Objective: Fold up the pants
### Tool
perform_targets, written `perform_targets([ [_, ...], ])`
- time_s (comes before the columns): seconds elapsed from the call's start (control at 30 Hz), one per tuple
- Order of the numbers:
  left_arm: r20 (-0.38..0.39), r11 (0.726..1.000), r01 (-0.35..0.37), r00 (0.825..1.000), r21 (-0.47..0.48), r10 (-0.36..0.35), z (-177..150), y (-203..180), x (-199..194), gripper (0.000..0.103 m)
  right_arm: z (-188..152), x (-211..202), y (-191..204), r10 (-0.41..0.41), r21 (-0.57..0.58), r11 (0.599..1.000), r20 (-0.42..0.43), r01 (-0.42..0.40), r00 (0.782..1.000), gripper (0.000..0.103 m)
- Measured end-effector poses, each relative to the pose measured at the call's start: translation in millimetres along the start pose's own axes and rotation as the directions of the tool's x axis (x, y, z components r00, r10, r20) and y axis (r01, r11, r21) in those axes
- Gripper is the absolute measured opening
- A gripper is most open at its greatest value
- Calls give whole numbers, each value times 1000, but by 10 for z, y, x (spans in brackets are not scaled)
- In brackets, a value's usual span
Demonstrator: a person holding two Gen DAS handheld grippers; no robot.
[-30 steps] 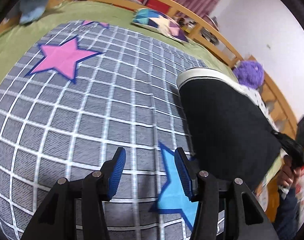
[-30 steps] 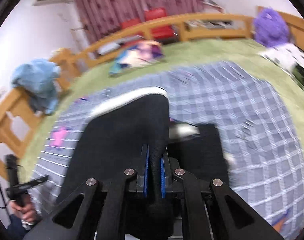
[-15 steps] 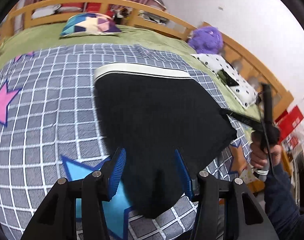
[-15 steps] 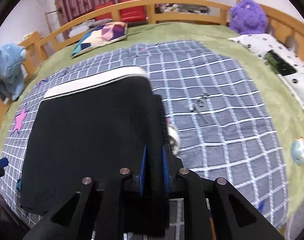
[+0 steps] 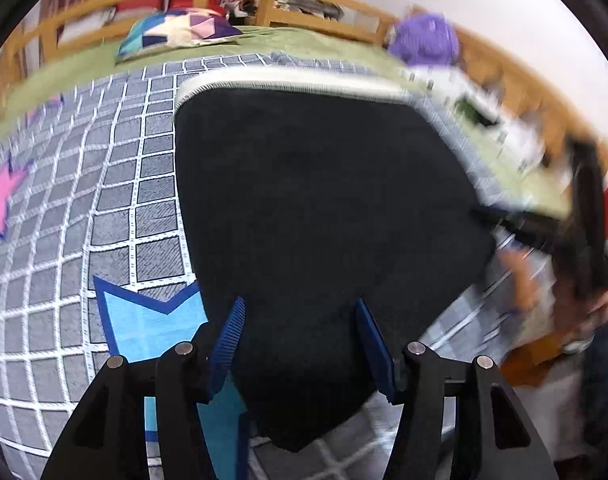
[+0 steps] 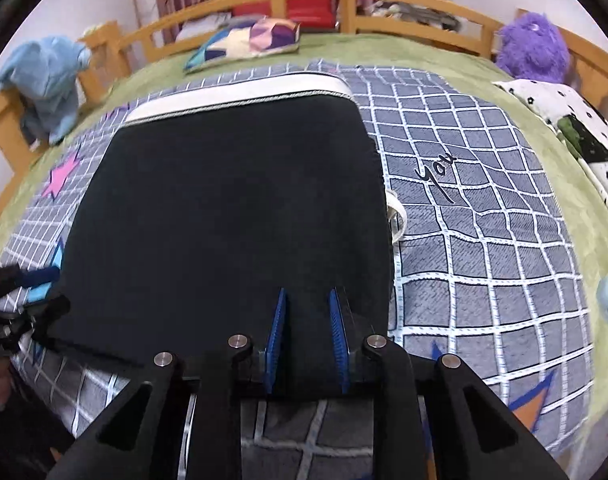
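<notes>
A: Where are the black fleece pants with the white waistband [image 6: 232, 208] now?

B: Flat on the grey checked quilt with coloured stars [image 6: 484, 216] that covers the bed, folded into a broad dark slab. The waistband is the edge farthest from both grippers; the near edge lies just in front of them.

A: And the right gripper [image 6: 306, 328]?

B: Over the slab's near right corner. Its jaws are opening, with a narrow gap between the blue pads, and dark cloth shows in that gap, but the pads do not look pressed on it. I'd say it is letting go.

A: The left gripper [image 5: 300, 344]?

B: Over the near left corner, beside the light blue star patch [image 5: 144, 328]. Its jaws are opening too and stand well apart, with cloth showing between them and nothing pinched.

A: How will the pants handle?

B: My guess is soft and limp, light, with a fuzzy, grippy surface, so they should sag rather than slide. Stacked layers may shift if only the top one is caught.

A: Where would you take hold?

B: At the two near corners, pinching every layer, and carry them toward the waistband.
</notes>
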State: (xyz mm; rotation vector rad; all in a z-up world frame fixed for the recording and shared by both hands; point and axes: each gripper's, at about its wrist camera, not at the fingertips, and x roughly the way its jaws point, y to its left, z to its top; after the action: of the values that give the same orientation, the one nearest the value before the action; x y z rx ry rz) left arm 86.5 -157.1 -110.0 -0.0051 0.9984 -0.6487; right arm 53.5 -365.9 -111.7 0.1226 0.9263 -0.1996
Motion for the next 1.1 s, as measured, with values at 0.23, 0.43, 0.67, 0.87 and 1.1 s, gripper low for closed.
perform_targets([
  [0.23,-14,979,12,1000,-205,-16,385,547,44,58,423,-33,-286,-10,163,987,125,-10,992,54],
  [0.43,-47,935,86,993,-344,-109,577,828,497,69,554,592,-481,81,204,975,18,-83,997,62],
  [0.67,-6,891,215,972,-400,-237,402,927,775,67,462,819,-693,257,226,942,-20,-246,966,68],
  [0.87,18,884,239,967,-401,-253,470,855,696,31,415,897,-731,393,313,875,-13,-369,919,53],
  [1.1,100,892,287,958,-348,-270,876,955,99,26,653,272,-260,343,277,893,94,-355,935,22],
])
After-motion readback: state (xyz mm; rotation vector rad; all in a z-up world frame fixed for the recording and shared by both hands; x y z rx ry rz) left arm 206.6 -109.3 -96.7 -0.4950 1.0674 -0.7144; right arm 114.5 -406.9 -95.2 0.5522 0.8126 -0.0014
